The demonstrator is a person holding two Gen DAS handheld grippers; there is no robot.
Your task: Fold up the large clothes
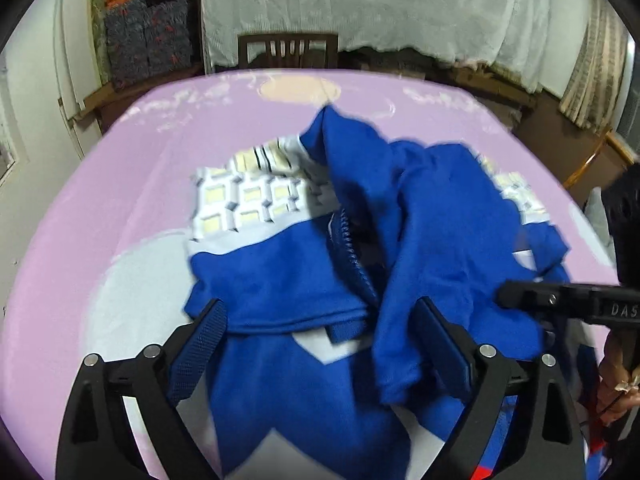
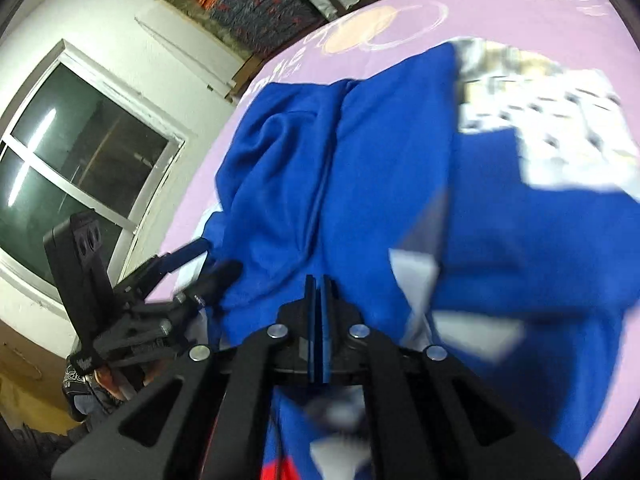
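Note:
A blue jacket [image 1: 280, 280] with white panels and a yellow-and-white checked section lies crumpled on the lilac table cover [image 1: 100, 200]. My left gripper [image 1: 320, 306] is open wide just above its near edge, one finger on each side of a blue fold, and the pads do not press on it. My right gripper [image 1: 502, 294] comes in from the right onto the cloth. In the right wrist view its jaws [image 2: 318, 280] are shut on a ridge of the blue jacket [image 2: 380, 160], which runs taut away from the tips. The left gripper [image 2: 218, 258] shows open at the left.
A wooden chair [image 1: 288, 50] stands behind the table's far edge, in front of furniture draped in white cloth [image 1: 360, 0]. Patterned boxes [image 1: 148, 36] are stacked at the back left. A window [image 2: 80, 152] is on the left wall. A hand [image 1: 620, 384] holds the right gripper.

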